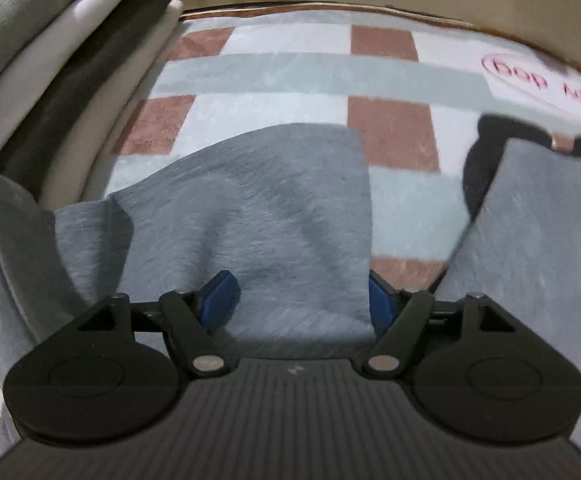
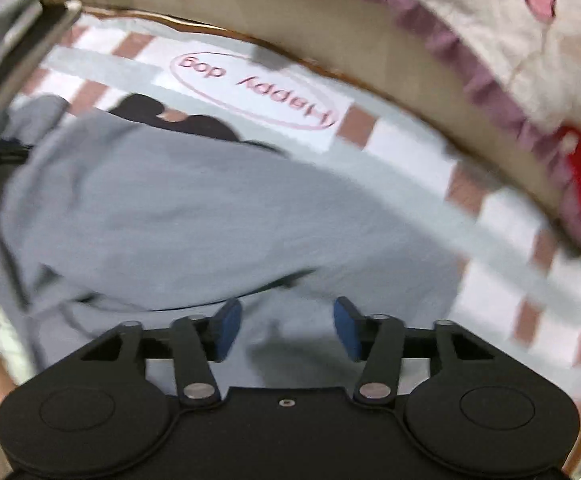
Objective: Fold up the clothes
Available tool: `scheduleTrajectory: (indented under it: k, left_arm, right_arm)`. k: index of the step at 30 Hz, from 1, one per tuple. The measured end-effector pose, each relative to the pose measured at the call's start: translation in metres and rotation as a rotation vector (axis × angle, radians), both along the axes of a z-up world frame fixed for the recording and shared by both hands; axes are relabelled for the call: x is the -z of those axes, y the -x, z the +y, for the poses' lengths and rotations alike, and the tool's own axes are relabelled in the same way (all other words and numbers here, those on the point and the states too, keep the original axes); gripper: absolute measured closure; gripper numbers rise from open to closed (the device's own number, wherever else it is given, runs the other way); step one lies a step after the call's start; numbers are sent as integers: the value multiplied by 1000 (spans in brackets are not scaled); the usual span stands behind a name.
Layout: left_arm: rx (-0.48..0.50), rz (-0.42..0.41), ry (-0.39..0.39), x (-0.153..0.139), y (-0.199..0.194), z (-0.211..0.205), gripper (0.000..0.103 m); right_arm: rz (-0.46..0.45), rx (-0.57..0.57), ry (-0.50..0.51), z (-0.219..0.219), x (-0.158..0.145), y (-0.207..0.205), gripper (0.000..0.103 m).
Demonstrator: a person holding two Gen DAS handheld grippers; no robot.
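A grey garment (image 1: pixel 258 208) lies on a checked mat (image 1: pixel 290 72). In the left wrist view a flap of it drapes between the blue pads (image 1: pixel 220 298) of my left gripper (image 1: pixel 298 300), whose jaws stand wide apart. Another grey part (image 1: pixel 538 232) rises at the right. In the right wrist view the grey garment (image 2: pixel 194 208) spreads in front of my right gripper (image 2: pixel 288 326). Its blue pads (image 2: pixel 226 328) are apart, with cloth below them and nothing pinched. The view is blurred.
A stack of folded clothes (image 1: pixel 50 80) in grey, white and black stands at the left of the mat. The mat (image 2: pixel 410 148) bears a "Happy dog" print (image 2: pixel 254 88) and a dark figure (image 2: pixel 170 118). A ruffled cushion (image 2: pixel 490 40) lies beyond its far edge.
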State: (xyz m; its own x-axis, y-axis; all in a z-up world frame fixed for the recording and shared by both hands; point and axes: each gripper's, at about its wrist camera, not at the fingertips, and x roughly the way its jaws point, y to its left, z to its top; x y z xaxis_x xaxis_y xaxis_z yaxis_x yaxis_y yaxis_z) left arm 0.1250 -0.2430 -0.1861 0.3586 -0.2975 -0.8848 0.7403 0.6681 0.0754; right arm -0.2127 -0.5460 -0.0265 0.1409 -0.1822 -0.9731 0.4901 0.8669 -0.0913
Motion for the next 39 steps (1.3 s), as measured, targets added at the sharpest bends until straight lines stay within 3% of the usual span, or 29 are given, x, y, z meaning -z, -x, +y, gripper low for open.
scheduleTrajectory:
  k: [3,5,6,7,8,10,13,16,18,20,24,27,30,32,35,39]
  left_arm:
    - [-7,27,17,1,-5,2,29]
    - [-24,40,32,3,-9,2,24]
    - [-27,35,44,3,-10,2,24]
    - [-17,11,62,1,-10,2,40]
    - [-9,-24,74,-1,-9,4,93]
    - [-5,-123,73,-5,-3,13,100]
    - [-50,-128,122,-11,-3,29,100]
    - [-37,-149,165,-18,-7,29,100]
    - [1,-249,175,-29,-7,26,100]
    - [-32,-391,208,-48,-16,34,100]
    - [-181,-485,346,-73,-50,73,100]
    - [-241,-562,348,-75,-60,94,100]
    - [-291,-505,411,-77,-74,109,100]
    - [-280,-552,387,-79,-74,108,100]
    - [-306,-559,440,-86,-75,114,100]
    - [-279,-502,467,-81,-76,116,100]
  right_arm:
    - [-85,53,49,-42,15,8,44]
    - [-126,200,17,-66,32,24,43]
    - [-104,276,-21,-77,42,33,43]
    - [-70,340,-58,-88,52,42,43]
    - [-69,394,-64,-95,57,51,43]
    - [-91,492,-73,-106,65,68,43]
    - [-118,611,-141,-118,79,92,43]
    - [-188,657,-171,-124,78,109,43]
    - [-240,672,-208,-127,77,115,43]
    - [-302,668,-286,-130,77,117,44]
    - [-320,611,-288,-128,68,107,44]
    - [-302,618,-263,-133,70,99,43]
    - [-248,611,-168,-133,78,97,43]
    - [-214,630,-135,-129,86,102,43]
    - [-200,669,-143,-129,95,108,43]
    - [-203,691,-159,-134,99,108,42]
